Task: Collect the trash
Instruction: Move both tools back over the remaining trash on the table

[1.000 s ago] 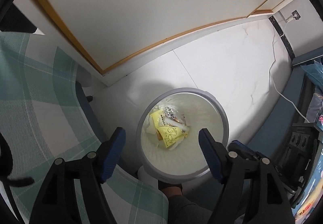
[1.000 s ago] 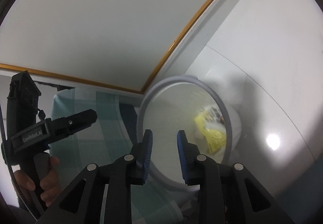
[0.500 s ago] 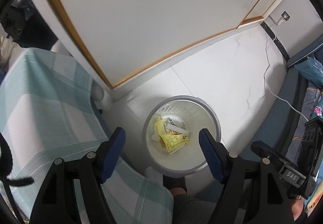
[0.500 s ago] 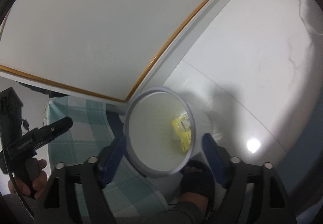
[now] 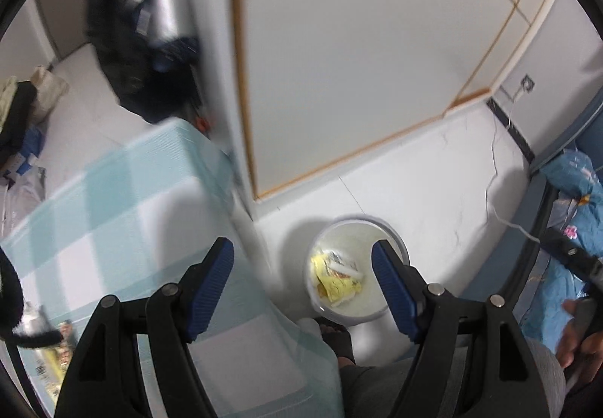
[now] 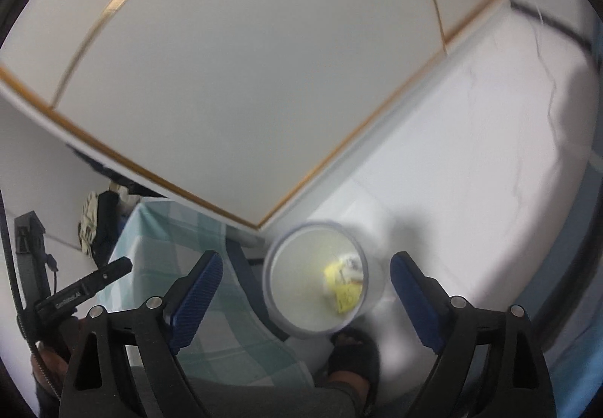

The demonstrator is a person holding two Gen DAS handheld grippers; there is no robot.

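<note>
A round white trash bin (image 5: pixel 392 229) stands on the white floor beside a table with a teal checked cloth (image 5: pixel 113 214). Yellow and white wrappers (image 5: pixel 337 276) lie inside it. The bin also shows in the right wrist view (image 6: pixel 286 259), with the wrappers (image 6: pixel 345 282) at its bottom. My left gripper (image 5: pixel 303 284) is open and empty, high above the bin and the table edge. My right gripper (image 6: pixel 307 293) is open and empty, also high above the bin. The left gripper's body (image 6: pixel 75 295) shows at the left of the right wrist view.
White panels with wooden trim (image 5: pixel 358 60) line the wall behind the bin. A white cable (image 5: pixel 497 184) runs across the floor to a socket. Blue bedding (image 5: pixel 576 192) lies at the right. Dark clothes (image 5: pixel 143 29) hang at the far left. My foot (image 6: pixel 354 354) stands by the bin.
Both grippers have risen away from the bin, which now looks smaller. The right gripper's jaws have gone from nearly closed to wide open. The left view has swung toward the table.
</note>
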